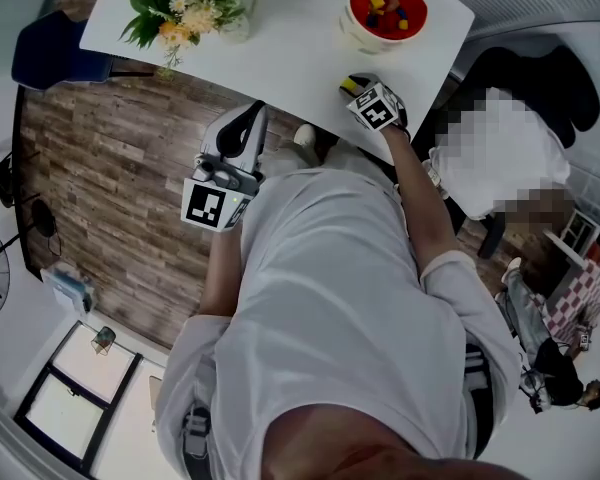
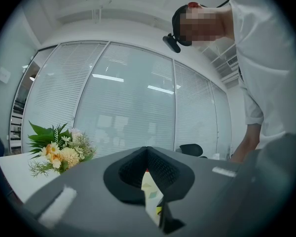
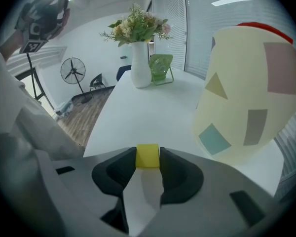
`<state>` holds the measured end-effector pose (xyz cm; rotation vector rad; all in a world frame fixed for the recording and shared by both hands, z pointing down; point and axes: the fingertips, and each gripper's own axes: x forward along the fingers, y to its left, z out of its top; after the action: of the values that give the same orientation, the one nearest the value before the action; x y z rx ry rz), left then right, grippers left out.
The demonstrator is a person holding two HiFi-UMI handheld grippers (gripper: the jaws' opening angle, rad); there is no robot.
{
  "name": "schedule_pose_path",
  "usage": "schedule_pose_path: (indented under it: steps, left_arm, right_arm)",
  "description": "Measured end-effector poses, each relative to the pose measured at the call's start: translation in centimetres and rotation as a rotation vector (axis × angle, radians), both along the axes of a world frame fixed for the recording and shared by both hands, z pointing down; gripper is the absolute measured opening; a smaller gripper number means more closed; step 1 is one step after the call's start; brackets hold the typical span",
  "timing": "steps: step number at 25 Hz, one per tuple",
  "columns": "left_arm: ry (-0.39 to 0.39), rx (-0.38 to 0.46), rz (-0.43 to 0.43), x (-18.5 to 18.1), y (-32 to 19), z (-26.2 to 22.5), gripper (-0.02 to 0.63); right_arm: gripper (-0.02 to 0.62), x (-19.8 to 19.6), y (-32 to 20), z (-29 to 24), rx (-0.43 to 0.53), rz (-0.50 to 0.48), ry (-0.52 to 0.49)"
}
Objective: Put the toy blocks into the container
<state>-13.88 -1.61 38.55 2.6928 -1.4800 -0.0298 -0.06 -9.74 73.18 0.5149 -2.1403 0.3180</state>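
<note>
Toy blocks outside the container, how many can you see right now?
1: a yellow block gripped between the right gripper's jaws, near the white table's edge, beside the container. More may lie hidden behind the person's body in the head view.

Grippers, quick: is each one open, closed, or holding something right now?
Left gripper: jaws closed, nothing between them.
Right gripper: jaws closed on a yellow toy block.

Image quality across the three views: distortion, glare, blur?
Head view: strong fisheye bend on the white table edge, even light. Left gripper view: black vignette corners, ceiling-light reflections on the glass wall. Right gripper view: yellow toy block sharp, cream patterned container bulged.
</note>
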Motion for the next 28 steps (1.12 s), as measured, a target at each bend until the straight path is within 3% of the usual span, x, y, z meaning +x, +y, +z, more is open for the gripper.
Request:
schedule_pose_path:
  steps: [13, 28]
  left_arm:
    - [0.038, 0.023, 0.043, 1.8, -0.9, -0.9, -0.006]
    - [0.036, 0.039, 0.147, 5.7, -2.6, -0.9, -0.006]
  right_arm:
    - [0.148, 0.2, -0.8, -6.6, 0.085, 0.012, -0.171]
    - [0.147, 2.4, -2.6, -21.9, 0.331, 0.079, -0.496]
